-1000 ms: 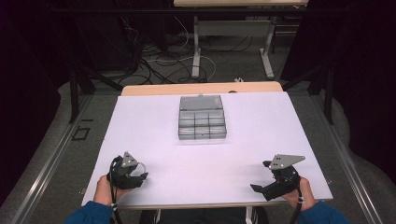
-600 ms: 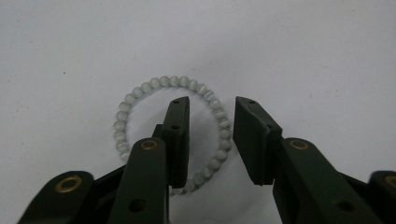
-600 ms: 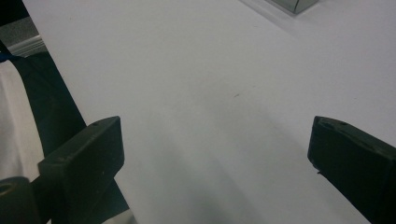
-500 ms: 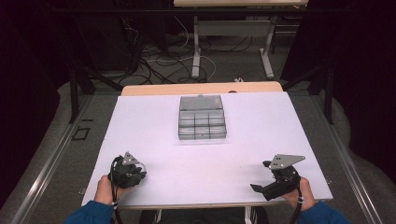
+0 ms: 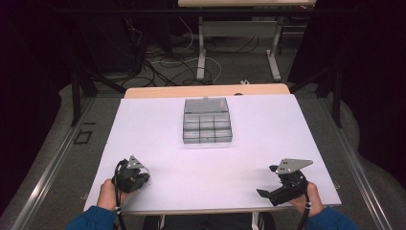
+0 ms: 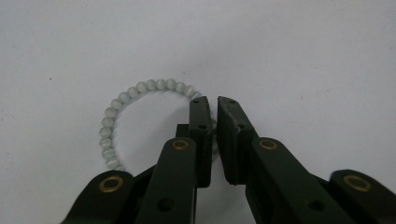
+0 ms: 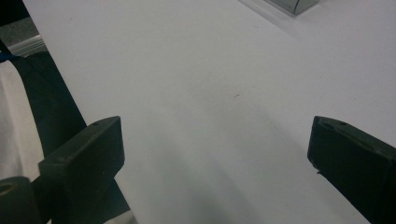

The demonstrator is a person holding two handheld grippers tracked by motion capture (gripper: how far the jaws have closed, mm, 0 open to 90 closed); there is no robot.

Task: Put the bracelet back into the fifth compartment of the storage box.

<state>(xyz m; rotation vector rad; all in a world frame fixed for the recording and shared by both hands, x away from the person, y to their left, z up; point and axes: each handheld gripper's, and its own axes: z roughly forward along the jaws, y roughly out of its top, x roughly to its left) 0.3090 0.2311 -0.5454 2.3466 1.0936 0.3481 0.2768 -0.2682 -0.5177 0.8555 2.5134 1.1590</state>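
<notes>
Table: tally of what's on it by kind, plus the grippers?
Bead bracelet: 1, pale beads, pinched in the left gripper
Compartment box: 1, clear grey, lid up
Grippers: 2, the left one shut on the bracelet, the right gripper open over bare table
Total: 4

Two tools are showing: the left tool point(image 5: 133, 175) and the right tool point(image 5: 282, 188). One bead bracelet point(image 6: 122, 99) is lying on one desk point(image 5: 258, 139), and one compartment box point(image 5: 207, 120) is sitting there.
</notes>
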